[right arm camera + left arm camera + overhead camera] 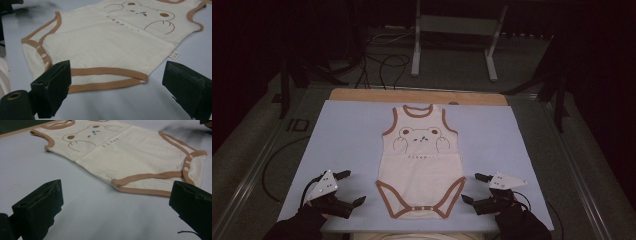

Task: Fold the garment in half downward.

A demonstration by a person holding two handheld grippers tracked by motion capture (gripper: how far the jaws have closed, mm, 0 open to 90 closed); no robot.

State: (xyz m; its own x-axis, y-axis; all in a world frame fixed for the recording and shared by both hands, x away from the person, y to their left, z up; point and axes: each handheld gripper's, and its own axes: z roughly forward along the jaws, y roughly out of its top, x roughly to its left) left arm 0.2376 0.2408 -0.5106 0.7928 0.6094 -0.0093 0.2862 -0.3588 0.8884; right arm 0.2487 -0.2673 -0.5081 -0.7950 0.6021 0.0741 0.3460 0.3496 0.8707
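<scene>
on the pale blue tabletop (342,135) a cream baby bodysuit (419,170) lies flat, flanked by left tongs (347,187) and right tongs (474,187), both open and empty, seemingly poised to grab its leg openings.

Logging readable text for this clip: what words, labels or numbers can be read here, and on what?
"sleep" followed by dots: printed on the bodysuit under the bear drawing, read in the right gripper view.
Side label on the bodysuit's seam: print too small to read.
Snaps, both grippers and the mat: no text.
</scene>
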